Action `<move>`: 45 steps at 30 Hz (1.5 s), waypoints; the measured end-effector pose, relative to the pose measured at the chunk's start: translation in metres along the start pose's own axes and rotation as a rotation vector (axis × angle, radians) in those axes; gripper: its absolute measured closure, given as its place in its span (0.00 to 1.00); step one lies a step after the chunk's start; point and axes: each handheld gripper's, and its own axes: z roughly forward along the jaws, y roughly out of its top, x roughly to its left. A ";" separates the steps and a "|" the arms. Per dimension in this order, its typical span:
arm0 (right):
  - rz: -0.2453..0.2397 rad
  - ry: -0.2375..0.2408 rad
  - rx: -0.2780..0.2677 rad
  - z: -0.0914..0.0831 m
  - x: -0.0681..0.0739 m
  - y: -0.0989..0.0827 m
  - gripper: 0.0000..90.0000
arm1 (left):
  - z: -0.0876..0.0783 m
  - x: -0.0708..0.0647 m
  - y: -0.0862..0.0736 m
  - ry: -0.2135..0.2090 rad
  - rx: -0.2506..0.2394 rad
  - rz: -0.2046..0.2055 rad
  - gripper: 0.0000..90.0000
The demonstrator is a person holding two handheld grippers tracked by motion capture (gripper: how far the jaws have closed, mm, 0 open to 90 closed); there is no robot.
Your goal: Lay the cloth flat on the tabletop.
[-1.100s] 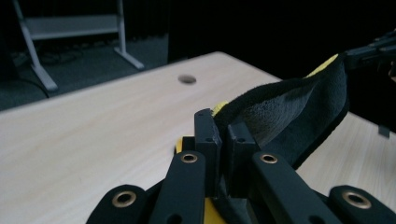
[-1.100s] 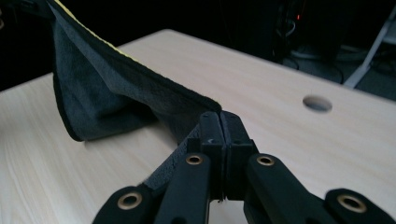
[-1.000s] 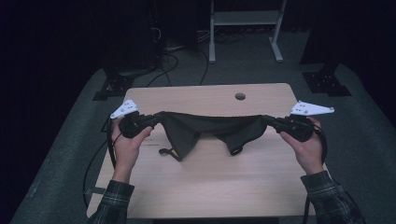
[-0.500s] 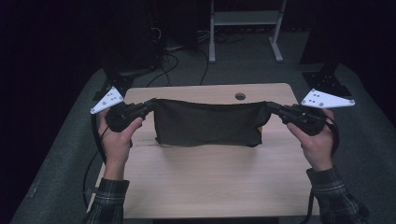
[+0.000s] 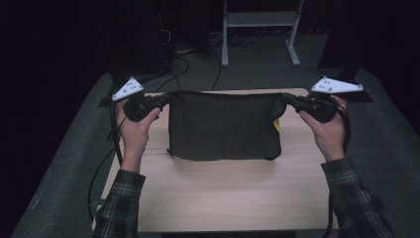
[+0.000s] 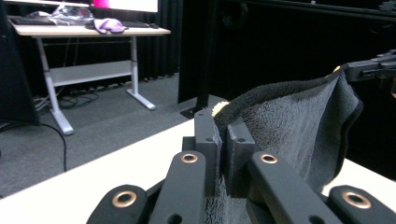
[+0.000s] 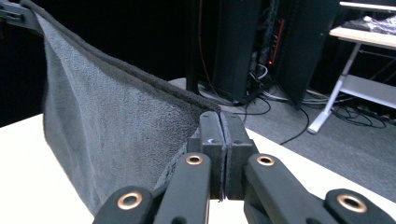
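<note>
A dark grey towel (image 5: 225, 126) hangs stretched between my two grippers above the wooden table (image 5: 223, 193), its lower edge near the tabletop. My left gripper (image 5: 163, 100) is shut on the towel's upper left corner. My right gripper (image 5: 289, 99) is shut on the upper right corner. In the left gripper view the jaws pinch the terry cloth (image 6: 299, 126) at the left gripper (image 6: 223, 140), with a yellow tag (image 6: 219, 108) peeking out. Over in the right gripper view the towel (image 7: 112, 126) runs off to the upper left from the closed right gripper (image 7: 225, 135).
Behind the table stand a white desk frame (image 5: 260, 29) and loose cables (image 5: 183, 64) on grey carpet. A desk with a purple cloth (image 6: 107, 24) shows in the left gripper view. Dark cabinets (image 7: 252, 46) stand beyond the right gripper.
Both hands have risen and moved apart. The towel, bunched and sagging a second ago, now hangs flat and taut as a rectangle between the grippers.
</note>
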 end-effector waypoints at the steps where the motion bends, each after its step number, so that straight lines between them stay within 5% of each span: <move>1: 0.003 -0.009 0.001 0.005 -0.004 0.004 0.99 | 0.005 0.004 0.004 0.006 -0.005 0.000 0.96; 9: -0.016 -0.060 -0.087 0.014 -0.021 0.048 0.99 | 0.013 0.010 0.043 0.032 -0.095 0.050 0.96; 12: -0.035 -0.059 -0.091 0.011 -0.020 0.052 0.99 | 0.016 0.011 0.037 0.030 -0.059 0.055 0.96; 20: 0.026 -0.031 0.006 0.030 -0.024 0.001 0.99 | 0.031 0.022 -0.019 0.020 0.066 -0.027 0.96; 27: 0.048 0.007 0.060 0.033 -0.018 -0.034 0.99 | 0.029 0.021 -0.043 -0.005 0.122 -0.053 0.96; 45: 0.021 0.134 0.131 0.001 0.017 -0.085 0.99 | -0.014 -0.010 -0.100 -0.074 0.212 -0.066 0.96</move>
